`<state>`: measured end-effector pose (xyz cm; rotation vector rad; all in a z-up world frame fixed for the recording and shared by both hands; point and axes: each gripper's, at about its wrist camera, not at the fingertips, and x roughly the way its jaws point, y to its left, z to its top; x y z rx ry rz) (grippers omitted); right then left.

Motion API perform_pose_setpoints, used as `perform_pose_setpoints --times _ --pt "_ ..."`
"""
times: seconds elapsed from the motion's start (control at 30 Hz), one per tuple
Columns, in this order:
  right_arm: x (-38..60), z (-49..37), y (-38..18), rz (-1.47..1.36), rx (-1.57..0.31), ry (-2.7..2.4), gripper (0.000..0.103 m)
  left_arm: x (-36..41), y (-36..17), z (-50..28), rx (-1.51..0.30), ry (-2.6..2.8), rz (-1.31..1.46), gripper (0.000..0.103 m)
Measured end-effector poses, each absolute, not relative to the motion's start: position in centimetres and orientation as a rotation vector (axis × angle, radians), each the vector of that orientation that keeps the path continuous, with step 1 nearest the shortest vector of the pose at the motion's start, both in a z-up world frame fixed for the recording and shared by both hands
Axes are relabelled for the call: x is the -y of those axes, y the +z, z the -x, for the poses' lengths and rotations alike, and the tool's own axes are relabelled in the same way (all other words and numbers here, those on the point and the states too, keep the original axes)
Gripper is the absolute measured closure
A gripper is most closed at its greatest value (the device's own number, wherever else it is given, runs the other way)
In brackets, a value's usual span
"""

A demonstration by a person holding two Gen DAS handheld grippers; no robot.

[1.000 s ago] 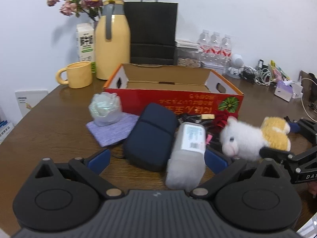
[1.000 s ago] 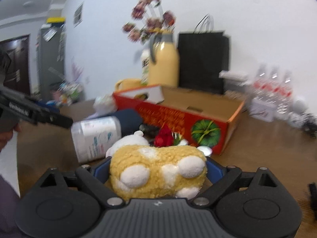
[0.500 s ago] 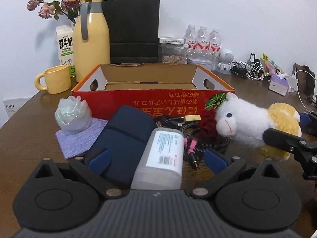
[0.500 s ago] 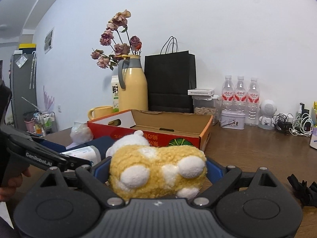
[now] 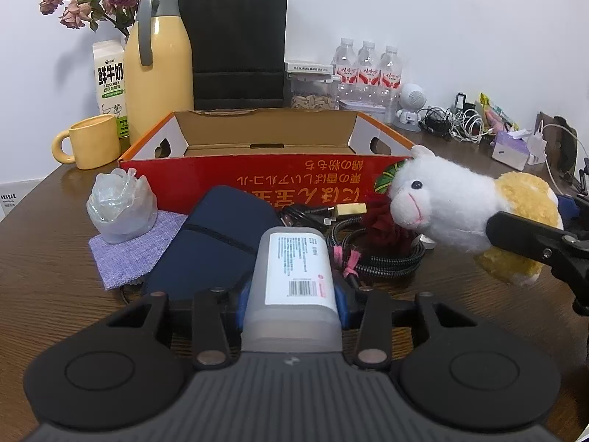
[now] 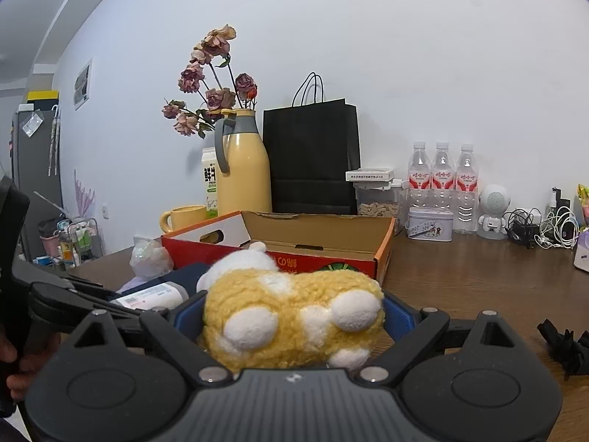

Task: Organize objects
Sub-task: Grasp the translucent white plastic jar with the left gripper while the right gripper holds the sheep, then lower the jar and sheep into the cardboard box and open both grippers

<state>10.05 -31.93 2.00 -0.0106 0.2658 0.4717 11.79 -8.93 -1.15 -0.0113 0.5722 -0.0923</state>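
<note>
On the tabletop [image 5: 44, 258], the translucent bottle [image 5: 292, 276] lies between the closing jaws of the left gripper [image 5: 292, 296], its smooth rounded wall liable to be squeezed out before reaching the red cardboard box [image 5: 265, 169]. Further right, the plush sheep [image 6: 291, 316] is clamped by the right gripper [image 6: 294, 316]; being soft, it could be dragged loose against the box rim.

Left gripper [image 5: 291, 294] and right gripper [image 6: 294, 313]: each a matte black body with a ribbed grey centre panel at the lower middle of the frame, two round raised discs at the lower corners, black linkage arms pinned by brass-coloured screws, and blue pads [image 5: 340, 300] on the fingers.
</note>
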Motion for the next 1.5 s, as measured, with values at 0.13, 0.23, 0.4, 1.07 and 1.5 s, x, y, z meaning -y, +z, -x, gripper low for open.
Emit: perform_pose_setpoints --times 0.13,0.23,0.4,1.07,1.5 --pt "31.7 -10.0 2.2 0.003 -0.261 0.462 0.009 8.5 -0.6 -11.5 -0.545 -0.105 0.024 0.060" --pt "31.3 -9.9 2.5 0.004 -0.255 0.456 0.009 8.1 0.1 -11.3 -0.518 -0.112 0.036 0.060" --pt "30.4 -10.1 3.5 0.011 -0.236 0.458 0.009 7.3 1.8 -11.5 -0.460 -0.126 0.055 0.060" --pt "23.5 -21.4 7.2 -0.007 -0.176 0.390 0.009 4.0 7.3 -23.4 -0.323 -0.063 0.116 0.060" --pt "22.3 -27.9 2.9 0.016 -0.300 0.329 0.009 3.4 3.6 -30.4 -0.446 -0.032 0.118 0.060"
